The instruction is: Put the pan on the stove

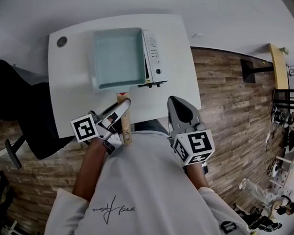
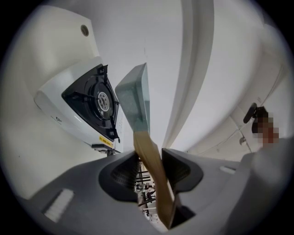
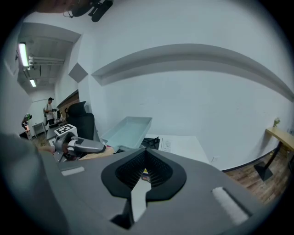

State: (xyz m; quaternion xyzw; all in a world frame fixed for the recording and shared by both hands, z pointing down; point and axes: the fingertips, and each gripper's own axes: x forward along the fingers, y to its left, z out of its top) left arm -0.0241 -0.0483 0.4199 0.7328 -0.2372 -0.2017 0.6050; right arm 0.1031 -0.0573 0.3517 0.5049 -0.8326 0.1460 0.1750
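A pale blue square pan (image 1: 118, 57) with a wooden handle (image 1: 123, 121) hangs over the white portable stove (image 1: 155, 56) on the white table (image 1: 70, 96). My left gripper (image 1: 119, 108) is shut on the handle. In the left gripper view the pan (image 2: 135, 98) is edge-on, with a gap between it and the stove's black burner (image 2: 98, 98), and the handle (image 2: 151, 160) runs between the jaws of the left gripper (image 2: 150, 170). My right gripper (image 1: 179, 108) is shut and empty, hovering at the table's near edge. From the right gripper (image 3: 144, 172), the pan (image 3: 128, 131) appears above the stove (image 3: 154, 142).
A black office chair (image 1: 20, 114) stands left of the table. The table has a round cable hole (image 1: 62, 41) at its far left corner and backs onto a white wall. Wood floor (image 1: 230, 108) lies to the right, with a wooden shelf (image 1: 278, 66) beyond.
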